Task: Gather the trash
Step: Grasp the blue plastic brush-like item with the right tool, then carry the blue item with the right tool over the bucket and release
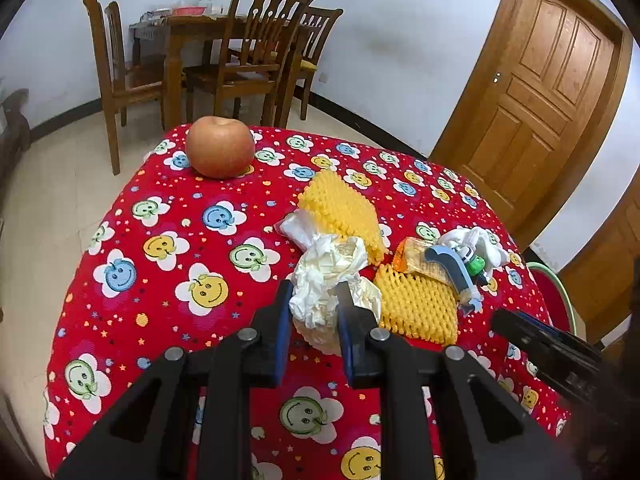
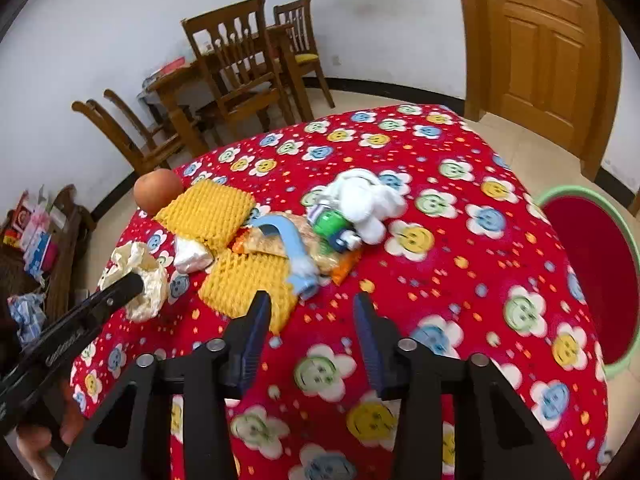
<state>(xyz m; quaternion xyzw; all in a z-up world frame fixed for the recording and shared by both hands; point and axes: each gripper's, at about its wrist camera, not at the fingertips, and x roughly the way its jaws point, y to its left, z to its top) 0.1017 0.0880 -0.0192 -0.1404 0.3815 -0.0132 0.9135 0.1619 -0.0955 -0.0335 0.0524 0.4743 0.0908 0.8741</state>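
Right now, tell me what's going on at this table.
A person with a gripper in each hand is clearing trash off a table with a red smiley-flower cloth. The left gripper is closed around a crumpled cream wrapper. The right gripper is open and empty, above the cloth near a yellow foam net. More litter lies in the pile, an apple sits apart, and a red bin with a green rim waits beside the table.
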